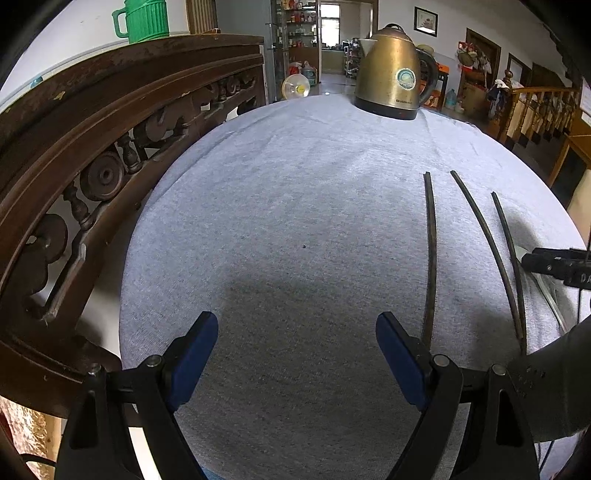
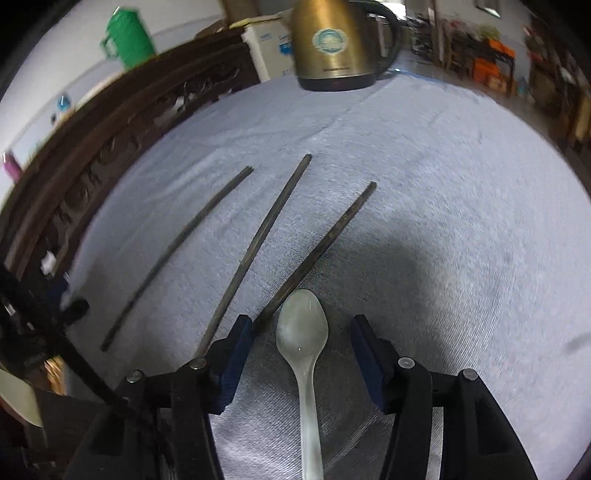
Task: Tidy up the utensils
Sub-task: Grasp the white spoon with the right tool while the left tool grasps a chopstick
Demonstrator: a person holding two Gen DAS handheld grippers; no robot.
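Note:
Three dark chopsticks lie side by side on the grey cloth (image 1: 295, 184), fanned slightly: the left chopstick (image 2: 177, 254), the middle chopstick (image 2: 258, 240) and the right chopstick (image 2: 321, 251). In the left wrist view they are on the right, the nearest chopstick (image 1: 430, 251) just beyond my right-hand finger. A pale translucent spoon (image 2: 302, 332) lies on the cloth, bowl pointing away, between the jaws of my right gripper (image 2: 302, 321). Its blue pads stand clear of the spoon on both sides. My left gripper (image 1: 295, 321) is wide open over bare cloth with nothing in it.
A brass electric kettle (image 1: 391, 70) stands at the far edge of the table. Carved dark wooden furniture (image 1: 92, 147) runs along the left side, with a green jug (image 1: 144, 18) on top. A room with shelves and a railing lies beyond.

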